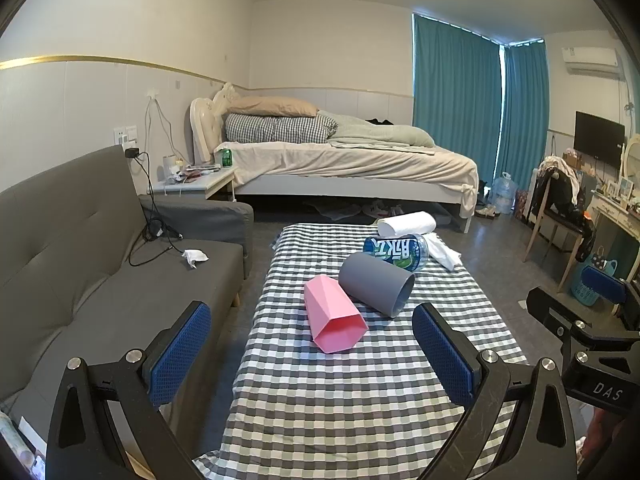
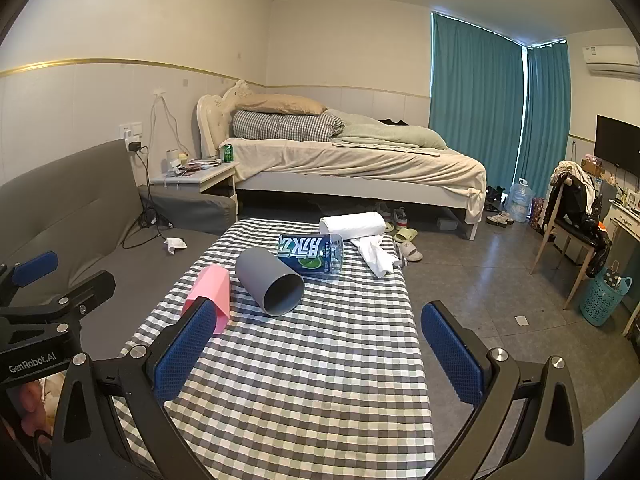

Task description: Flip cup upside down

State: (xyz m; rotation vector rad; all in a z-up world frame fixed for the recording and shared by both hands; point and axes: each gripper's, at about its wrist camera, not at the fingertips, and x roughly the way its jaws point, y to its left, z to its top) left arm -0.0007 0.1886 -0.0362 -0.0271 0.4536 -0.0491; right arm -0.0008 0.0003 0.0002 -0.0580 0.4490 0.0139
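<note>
Black tongs (image 1: 312,354), blue mesh pads (image 1: 180,354), silver screws, perhaps "DAS" lettering.

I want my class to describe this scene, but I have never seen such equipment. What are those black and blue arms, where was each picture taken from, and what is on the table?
No robot: a person holds one pair of tongs in each hand. One picture looks along the left tongs, the other along the right tongs. Both are open and hold nothing. On the checked table lie a pink cup, a grey cup and a bottle, all on their sides, beside a white roll.
</note>
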